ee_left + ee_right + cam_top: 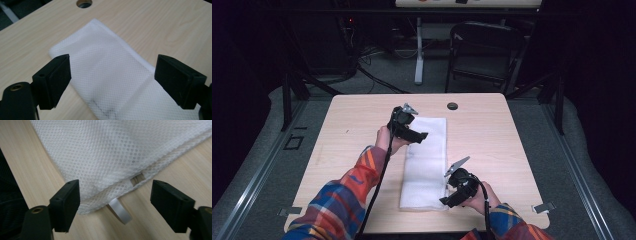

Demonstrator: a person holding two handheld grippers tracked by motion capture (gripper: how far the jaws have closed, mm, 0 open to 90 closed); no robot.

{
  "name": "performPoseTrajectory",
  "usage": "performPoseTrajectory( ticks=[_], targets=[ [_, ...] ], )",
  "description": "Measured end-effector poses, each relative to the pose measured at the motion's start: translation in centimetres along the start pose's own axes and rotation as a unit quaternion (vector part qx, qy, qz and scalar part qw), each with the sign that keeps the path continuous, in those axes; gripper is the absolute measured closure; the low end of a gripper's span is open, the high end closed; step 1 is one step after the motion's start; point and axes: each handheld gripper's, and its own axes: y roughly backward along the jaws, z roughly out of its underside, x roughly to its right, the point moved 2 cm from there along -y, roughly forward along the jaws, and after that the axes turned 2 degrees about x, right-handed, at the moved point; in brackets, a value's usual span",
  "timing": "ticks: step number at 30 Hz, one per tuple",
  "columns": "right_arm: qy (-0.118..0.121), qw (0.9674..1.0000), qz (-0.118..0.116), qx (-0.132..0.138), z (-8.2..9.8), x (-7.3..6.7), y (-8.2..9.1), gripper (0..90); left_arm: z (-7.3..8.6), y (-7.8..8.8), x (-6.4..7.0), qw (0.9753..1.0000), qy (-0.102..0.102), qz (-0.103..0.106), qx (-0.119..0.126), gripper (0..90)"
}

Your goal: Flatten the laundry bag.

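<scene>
Risk: both tongs, left [112, 82] and right [115, 205], stand apart over the mesh bag [426, 160], so closing high would pinch only its top layer.

Light wooden table [352, 150], folded white mesh bag [424, 165] lying flat

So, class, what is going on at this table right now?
A person in a plaid shirt holds a claw in each hand over a white mesh bag folded flat on the wooden table. The left claw hangs open above its far end, and the right claw is open at the near corner, by a small white loop. Neither grips it.
</scene>
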Motion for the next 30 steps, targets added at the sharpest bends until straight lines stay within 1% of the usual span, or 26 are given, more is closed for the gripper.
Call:
performPoseTrajectory(
  ticks=[1, 3, 4, 6, 7, 8, 9, 10, 11, 12, 13, 16, 17, 19, 20, 21, 22, 25, 27, 28, 30],
  targets=[
    [-0.002, 1.0, 0.003, 0.001, 0.0, 0.1, 0.1, 21.1, 0.2, 0.1, 0.3, 1.0, -0.004, 0.002, -0.001, 13.6],
    [-0.004, 1.0, 0.004, 0.0, 0.0, 0.2, 0.3, 19.3, 0.9, 0.4, 1.1, 0.9999, -0.011, 0.013, -0.002, 13.7],
    [-0.009, 0.9999, 0.003, 0.007, 0.0, 0.1, 0.2, 18.9, 1.2, 0.6, 1.5, 0.9998, -0.013, 0.016, -0.002, 13.6],
    [-0.004, 1.0, 0.008, 0.002, 0.0, 0.2, 0.4, 17.5, 1.9, 1.0, 2.2, 0.9996, -0.014, 0.024, -0.002, 11.8],
    [-0.003, 1.0, 0.007, 0.001, 0.0, 0.2, 0.4, 16.7, 2.4, 1.2, 2.5, 0.9995, -0.014, 0.03, -0.001, 10.6],
    [-0.004, 1.0, 0.007, 0.003, 0.0, 0.2, 0.4, 16.0, 2.7, 1.2, 2.8, 0.9994, -0.014, 0.03, -0.001, 9.5],
    [-0.006, 0.9999, 0.007, 0.006, 0.0, 0.2, 0.4, 15.7, 3.0, 1.3, 3.1, 0.9993, -0.019, 0.032, -0.008, 9.5],
    [-0.008, 0.9999, 0.007, 0.004, 0.1, 0.2, 0.4, 15.4, 3.3, 1.4, 3.4, 0.9991, -0.022, 0.035, -0.012, 8.9],
    [-0.013, 0.9999, 0.008, 0.004, 0.1, 0.2, 0.4, 15.2, 3.7, 1.6, 3.8, 0.9988, -0.026, 0.038, -0.018, 8.3],
    [-0.014, 0.9999, 0.009, 0.004, 0.1, 0.2, 0.5, 15.0, 3.9, 1.7, 4.0, 0.9988, -0.026, 0.039, -0.017, 8.1],
    [-0.011, 0.9999, 0.012, 0.003, 0.1, 0.3, 0.6, 14.7, 4.2, 2.0, 4.3, 0.9987, -0.024, 0.042, -0.017, 8.0],
    [-0.014, 0.9997, 0.015, 0.013, 0.2, 0.3, 0.6, 14.8, 5.2, 2.6, 5.1, 0.9985, -0.025, 0.048, -0.012, 7.7],
    [-0.012, 0.9997, 0.017, 0.012, 0.2, 0.4, 0.7, 14.9, 5.6, 2.9, 5.5, 0.9983, -0.03, 0.047, -0.015, 7.5],
    [-0.01, 0.9998, 0.018, 0.008, 0.2, 0.4, 0.7, 15.0, 6.1, 3.2, 6.0, 0.998, -0.035, 0.049, -0.02, 6.9],
    [-0.011, 0.9997, 0.019, 0.007, 0.2, 0.4, 0.7, 15.1, 6.5, 3.3, 6.3, 0.9978, -0.033, 0.053, -0.021, 6.5],
    [-0.011, 0.9997, 0.02, 0.007, 0.2, 0.4, 0.7, 15.1, 7.0, 3.4, 6.6, 0.9978, -0.035, 0.052, -0.023, 6.5],
    [-0.009, 0.9997, 0.02, 0.006, 0.2, 0.4, 0.8, 15.1, 7.2, 3.4, 6.8, 0.9976, -0.035, 0.055, -0.023, 6.5],
    [-0.011, 0.9996, 0.023, 0.012, 0.2, 0.4, 0.8, 15.7, 8.5, 3.2, 8.0, 0.9964, -0.04, 0.062, -0.041, 6.0],
    [-0.01, 0.9996, 0.026, 0.008, 0.2, 0.5, 0.8, 16.9, 8.9, 3.1, 8.6, 0.9956, -0.051, 0.064, -0.045, 5.3],
    [-0.01, 0.9996, 0.026, 0.007, 0.2, 0.5, 0.8, 17.1, 9.1, 3.0, 8.9, 0.9951, -0.049, 0.071, -0.048, 5.2],
    [-0.013, 0.9995, 0.027, 0.007, 0.2, 0.5, 0.8, 17.5, 9.3, 2.8, 9.6, 0.994, -0.056, 0.077, -0.054, 5.3]
  ],
)
